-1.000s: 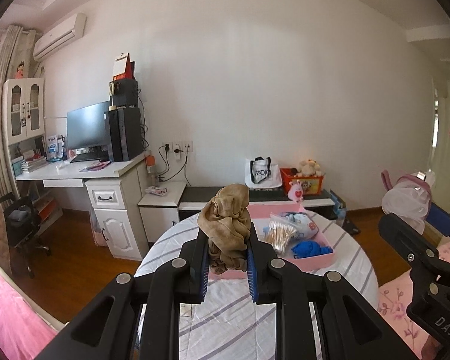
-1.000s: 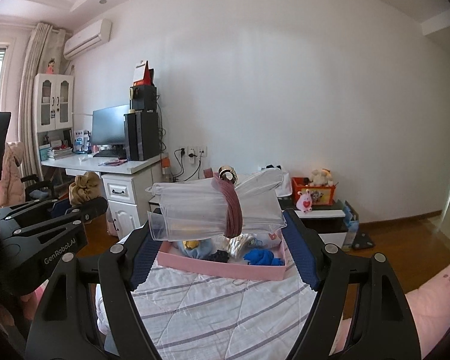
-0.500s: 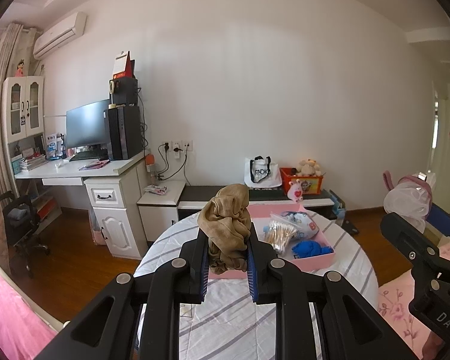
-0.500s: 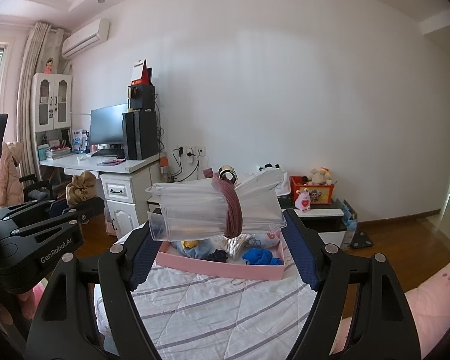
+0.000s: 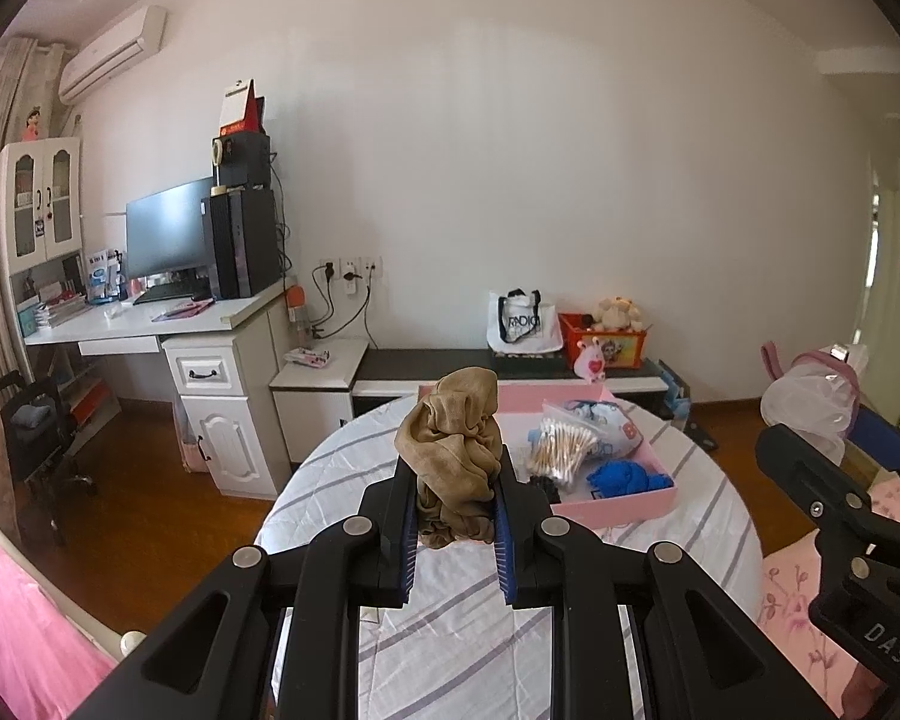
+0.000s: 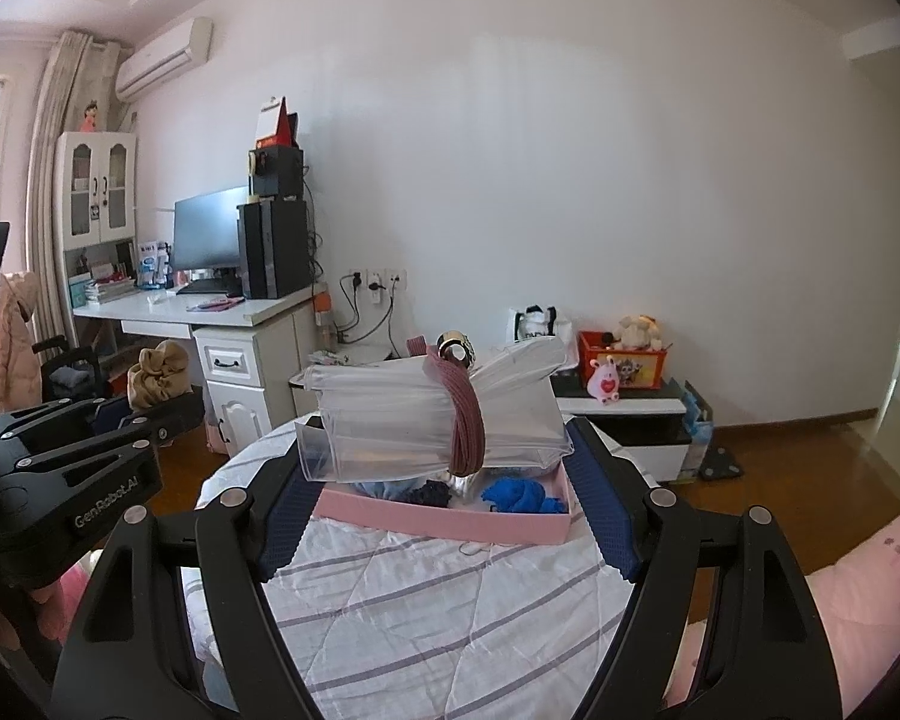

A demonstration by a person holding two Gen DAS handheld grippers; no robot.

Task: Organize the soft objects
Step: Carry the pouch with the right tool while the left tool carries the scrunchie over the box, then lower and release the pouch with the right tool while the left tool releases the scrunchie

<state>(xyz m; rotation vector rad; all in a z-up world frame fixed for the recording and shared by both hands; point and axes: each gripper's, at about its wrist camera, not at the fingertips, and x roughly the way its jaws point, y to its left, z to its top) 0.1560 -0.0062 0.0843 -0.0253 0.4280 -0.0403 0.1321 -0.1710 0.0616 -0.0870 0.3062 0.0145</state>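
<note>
A bunched tan cloth [image 5: 453, 450] sits clenched upright in the left tool [image 5: 455, 531], raised above the striped surface [image 5: 450, 630]. The pink tray [image 5: 624, 510] lies ahead and just right of it. The right tool [image 6: 444, 495] grips a clear pouch [image 6: 390, 429], banded and lying crosswise, directly over the tray's near edge, so it is the nearer of the two.

Tan cloth [image 5: 453, 456], pink tray [image 5: 618, 507], blue bundle [image 5: 627, 476], white tablecloth [image 5: 450, 618] with grey stripes.

Two claws [image 5: 455, 480] [image 6: 444, 468], one pink tray [image 5: 624, 501], one tan cloth [image 5: 453, 450], one clear banded bundle [image 6: 426, 426], one blue cloth [image 5: 627, 476]
</note>
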